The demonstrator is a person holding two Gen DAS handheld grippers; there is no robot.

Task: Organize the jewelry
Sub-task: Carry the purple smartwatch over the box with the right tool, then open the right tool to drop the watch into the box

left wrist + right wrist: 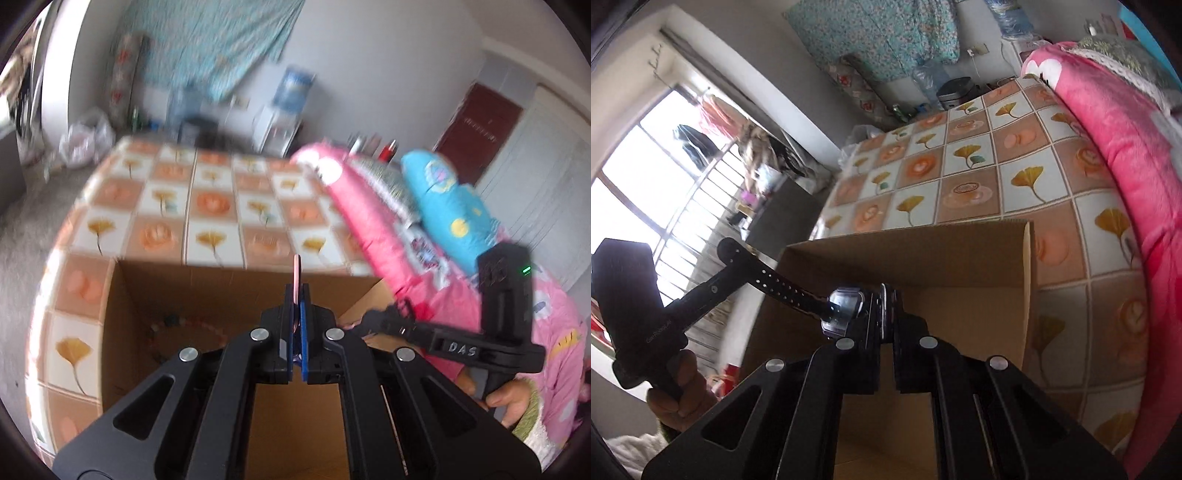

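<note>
Biggest thing I see is the tiled cloth (979,177), orange and white squares with ginkgo-leaf prints, with the open cardboard box (923,258) sitting on it, plain brown corrugated walls. A pink fleece blanket (1126,166) runs along the cloth's edge, soft and fuzzy.

My left gripper (297,295) is fully closed on a thin flat pink piece (296,273), which stands on edge between the blue pads and pokes out past the tips, above the box opening. I can't tell what kind of jewelry it is.

My right gripper (884,295) is almost closed, pinching a wristwatch (844,308) at its edge. The shiny metal case sits just left of the fingers, and the black perforated strap (775,282) trails out left, over the box's near wall.

Only the left view shows a string of mixed beads (177,325) lying on the box floor, blurred. Only the right view shows the watch and the barred window (665,192).
</note>
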